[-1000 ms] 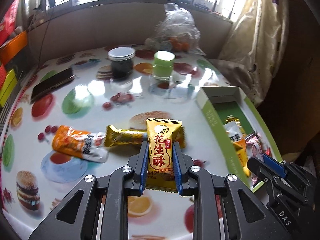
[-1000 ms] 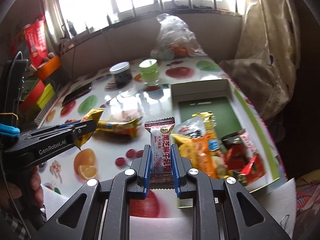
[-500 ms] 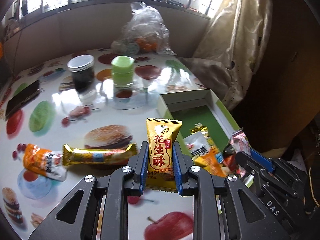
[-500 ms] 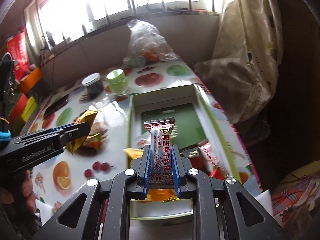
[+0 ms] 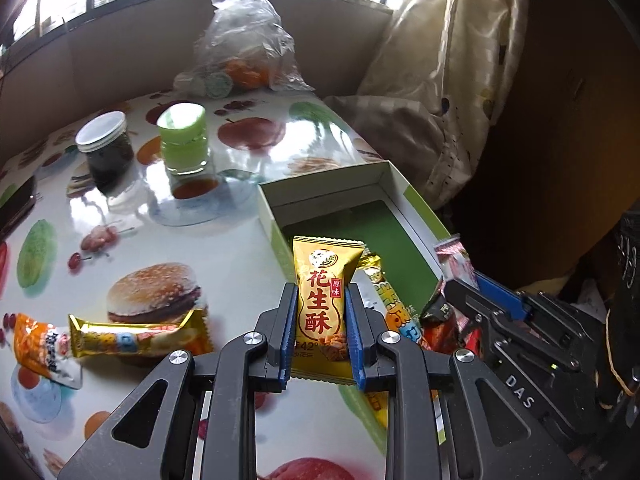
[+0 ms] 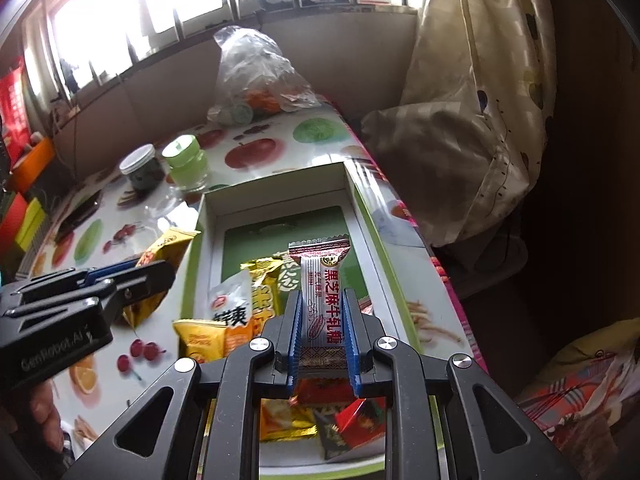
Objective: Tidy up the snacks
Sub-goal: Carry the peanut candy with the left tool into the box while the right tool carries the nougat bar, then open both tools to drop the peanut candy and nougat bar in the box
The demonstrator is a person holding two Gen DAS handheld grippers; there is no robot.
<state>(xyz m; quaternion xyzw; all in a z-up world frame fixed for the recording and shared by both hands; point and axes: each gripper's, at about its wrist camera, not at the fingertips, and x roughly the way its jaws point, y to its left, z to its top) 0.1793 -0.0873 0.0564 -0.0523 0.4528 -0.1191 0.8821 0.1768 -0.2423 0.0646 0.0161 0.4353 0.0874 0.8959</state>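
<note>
Snacks point(image 6: 240, 312) fill the green box's point(image 6: 362, 216) near end only.

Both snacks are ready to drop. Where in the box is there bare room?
The box's far half is bare green floor, bordered by its white far wall. The near half is crowded with snack packets. Two packets lie on the table left of it.

Box's point(image 6: 362, 216) far half bare; snack packets point(image 6: 240, 308) crowd near half.

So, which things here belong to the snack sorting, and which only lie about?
Job:
- yellow snack in left gripper
- white snack in right gripper
- box
- gold bar
- orange packet

Lying about:
- dark jar
- green jar
- plastic bag
</note>
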